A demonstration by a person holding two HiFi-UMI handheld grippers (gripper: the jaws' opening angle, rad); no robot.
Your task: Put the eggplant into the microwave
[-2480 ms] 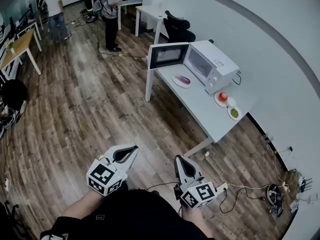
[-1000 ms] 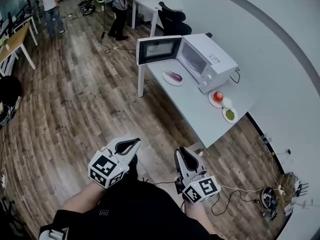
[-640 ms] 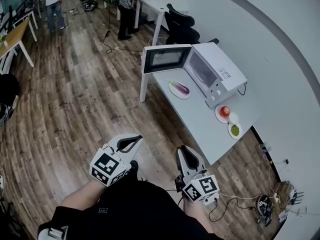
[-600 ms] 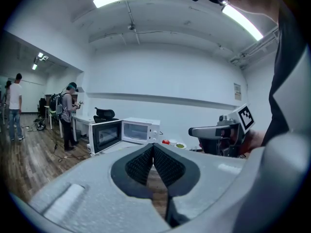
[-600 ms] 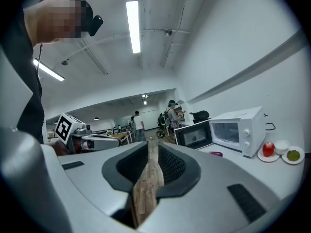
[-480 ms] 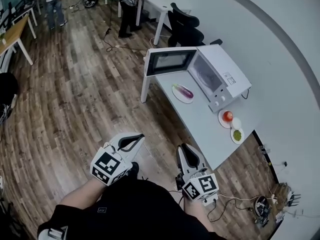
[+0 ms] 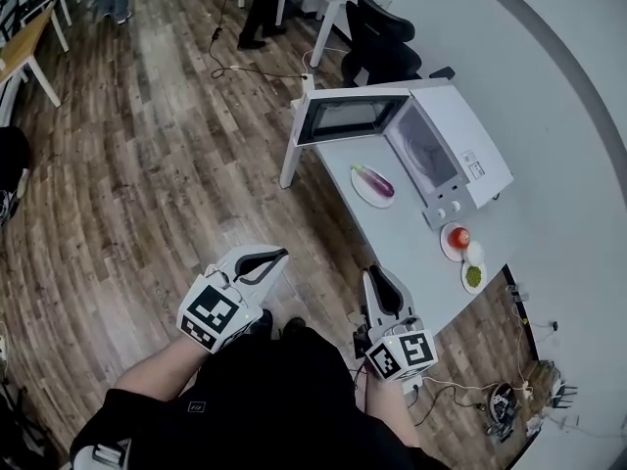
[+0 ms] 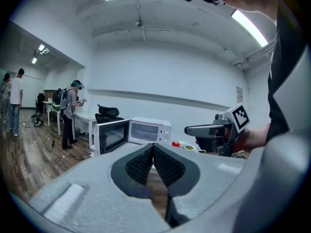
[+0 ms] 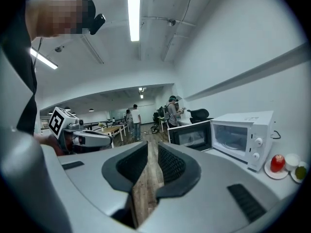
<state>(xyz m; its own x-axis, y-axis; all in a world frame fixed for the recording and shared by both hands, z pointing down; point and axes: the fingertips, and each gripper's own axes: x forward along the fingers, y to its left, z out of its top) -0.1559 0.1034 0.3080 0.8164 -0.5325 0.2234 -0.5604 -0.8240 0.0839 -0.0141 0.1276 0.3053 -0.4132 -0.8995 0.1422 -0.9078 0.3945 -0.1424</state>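
Just changed: the person has walked toward the white table [image 7: 411, 241]. Its near corner now sits just beyond the right gripper [image 7: 375, 280], where a second ago it was well apart.
Meaning for the task: this looks like the approach only. Nothing is grasped yet, and the eggplant seems still out of reach.
Eggplant [image 7: 377, 181]: purple, lying on a white plate [image 7: 363, 193] on the table, just in front of the microwave [image 7: 460, 155].
Microwave door [image 7: 348, 116]: swung wide open to the left, so the way in is clear.
Left gripper [image 7: 281, 255]: jaws together at the tips, nothing between them, held level over the wooden floor [image 7: 147, 184].
Right gripper: jaws a little apart and empty, with only floor showing through the gap.
Other items: a tomato [image 7: 458, 236] on a small plate lies at the near right of the microwave.
Against the earliest frame: the table was then far ahead and standing people filled the far left. Now they show only at the top edge. The eggplant, plate and open door are unmoved, and both grippers keep the same pose.
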